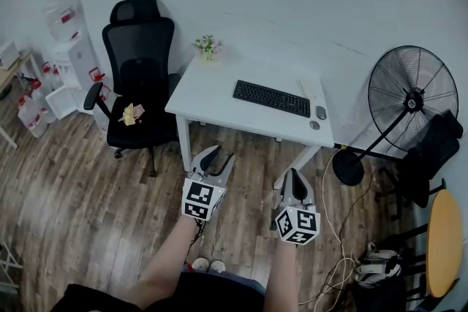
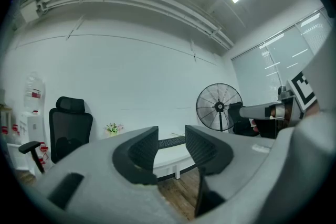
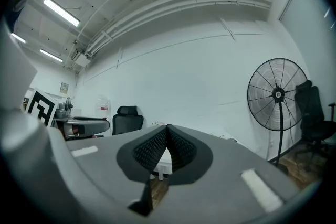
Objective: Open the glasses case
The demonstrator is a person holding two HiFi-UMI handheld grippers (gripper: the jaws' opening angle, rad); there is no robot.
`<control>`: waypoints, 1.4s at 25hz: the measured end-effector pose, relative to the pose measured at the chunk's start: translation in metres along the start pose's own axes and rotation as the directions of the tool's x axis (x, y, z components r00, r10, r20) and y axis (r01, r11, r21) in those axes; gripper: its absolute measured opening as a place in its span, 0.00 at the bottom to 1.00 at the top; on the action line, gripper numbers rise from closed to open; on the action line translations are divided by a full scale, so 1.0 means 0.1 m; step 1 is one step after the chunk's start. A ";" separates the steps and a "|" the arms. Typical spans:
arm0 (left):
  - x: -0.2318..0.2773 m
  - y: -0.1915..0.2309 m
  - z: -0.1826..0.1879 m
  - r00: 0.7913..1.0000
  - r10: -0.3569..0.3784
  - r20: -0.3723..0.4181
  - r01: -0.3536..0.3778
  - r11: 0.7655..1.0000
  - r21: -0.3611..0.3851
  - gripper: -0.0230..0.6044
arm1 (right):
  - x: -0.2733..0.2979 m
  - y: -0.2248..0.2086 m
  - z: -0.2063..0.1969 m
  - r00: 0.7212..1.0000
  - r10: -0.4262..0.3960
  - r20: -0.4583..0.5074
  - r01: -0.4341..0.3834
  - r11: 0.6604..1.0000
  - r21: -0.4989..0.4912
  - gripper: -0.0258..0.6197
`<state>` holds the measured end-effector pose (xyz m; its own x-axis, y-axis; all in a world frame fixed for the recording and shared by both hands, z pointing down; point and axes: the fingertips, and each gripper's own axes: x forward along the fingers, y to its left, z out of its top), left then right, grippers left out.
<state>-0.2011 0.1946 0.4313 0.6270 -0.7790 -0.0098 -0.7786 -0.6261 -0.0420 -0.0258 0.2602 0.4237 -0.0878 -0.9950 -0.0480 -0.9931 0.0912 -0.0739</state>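
Both grippers are held level over the wooden floor, in front of a white desk [image 1: 212,95]. My left gripper [image 1: 217,157] is open, with a clear gap and nothing between its ribbed pads [image 2: 142,148]; in its own view the left gripper [image 2: 171,136] points at the desk. My right gripper [image 1: 295,179] is shut, and in its own view the right gripper [image 3: 167,131] has its pads pressed together on nothing. A pale oblong thing [image 1: 306,88] lies on the desk to the right of the keyboard [image 1: 272,97]; I cannot tell if it is the glasses case.
A black office chair [image 1: 139,77] stands left of the desk, with a small flower pot [image 1: 208,47] on the desk's far corner. A mouse [image 1: 320,112] lies by the keyboard. A big standing fan [image 1: 409,102], cables [image 1: 340,259] and a round table [image 1: 446,230] are at the right.
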 end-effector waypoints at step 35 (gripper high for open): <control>0.52 0.05 -0.15 0.998 0.069 -0.001 -0.069 0.998 -0.012 0.39 | 0.42 -0.61 -0.22 1.000 0.012 -0.011 -0.011 0.999 0.043 0.06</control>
<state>-0.1722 0.1505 0.4457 0.5716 -0.8204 -0.0116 -0.8203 -0.5711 -0.0291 0.0292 0.2122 0.4483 -0.1001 -0.9943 -0.0380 -0.9877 0.1039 -0.1166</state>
